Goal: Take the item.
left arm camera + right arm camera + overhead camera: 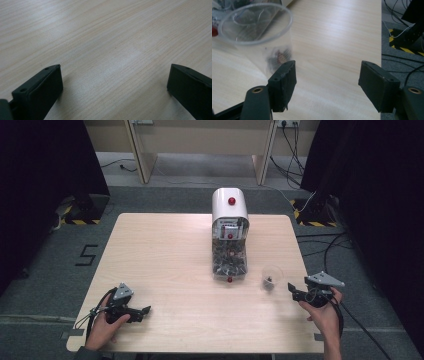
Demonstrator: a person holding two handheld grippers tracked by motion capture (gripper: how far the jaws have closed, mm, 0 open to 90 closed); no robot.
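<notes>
A clear plastic cup point(271, 277) with a few dark bits in its bottom stands on the wooden table point(165, 250), right of the dispenser point(229, 235). My right gripper point(292, 291) is open just right of the cup, pointing left at it. In the right gripper view the cup point(259, 35) stands beyond the left jaw, outside the gap, and my right gripper point(328, 75) holds nothing. My left gripper point(146, 312) rests open near the front left of the table, pointing right. In the left gripper view my left gripper point(115, 82) has only bare wood between its jaws.
The dispenser, white on top with a red knob and a clear bin of small dark pieces, stands at the table's middle back. The table's right edge point(380, 37) runs close by my right gripper, with cables point(330, 245) on the floor beyond it.
</notes>
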